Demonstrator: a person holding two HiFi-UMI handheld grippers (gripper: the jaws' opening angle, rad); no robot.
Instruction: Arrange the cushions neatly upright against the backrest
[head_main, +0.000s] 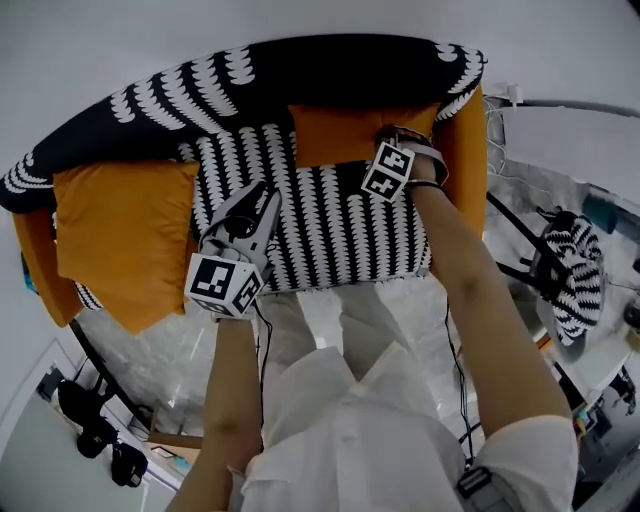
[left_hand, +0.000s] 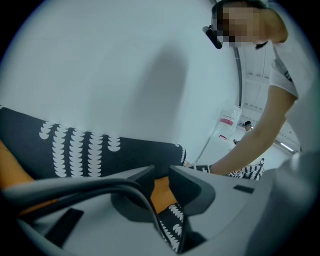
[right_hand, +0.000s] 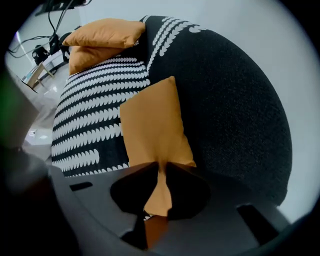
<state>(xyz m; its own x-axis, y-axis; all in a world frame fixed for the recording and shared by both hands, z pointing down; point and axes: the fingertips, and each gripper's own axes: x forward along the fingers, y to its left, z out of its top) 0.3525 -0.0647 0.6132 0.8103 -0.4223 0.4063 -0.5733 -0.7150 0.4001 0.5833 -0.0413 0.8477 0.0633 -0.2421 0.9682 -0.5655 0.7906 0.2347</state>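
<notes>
**Two orange cushions, one pinched at the backrest**

One sofa (head_main: 330, 230) under a black-and-white patterned cover filled the scene. On it were two orange cushions, and over it two hand-held grippers. The left cushion (head_main: 120, 240) sat tilted at the sofa's left end. The right cushion (right_hand: 150, 125) stood on edge against the backrest (head_main: 300, 70), just beside the orange right armrest (head_main: 465, 150).

Off the sofa's right end, well apart, striped fabric (head_main: 575, 275) hung on a black frame, and dark gear (head_main: 95, 435) lay on the floor at lower left. The person's right forearm (head_main: 480, 300) reached across the seat's right corner.

The right gripper (right_hand: 161, 167) pointed steeply down, its jaws nearly together and pinching a corner of the right cushion. The left gripper (head_main: 262, 200) hovered over the seat between the two cushions. Its jaws stood a narrow gap apart, held nothing and touched neither cushion.
</notes>
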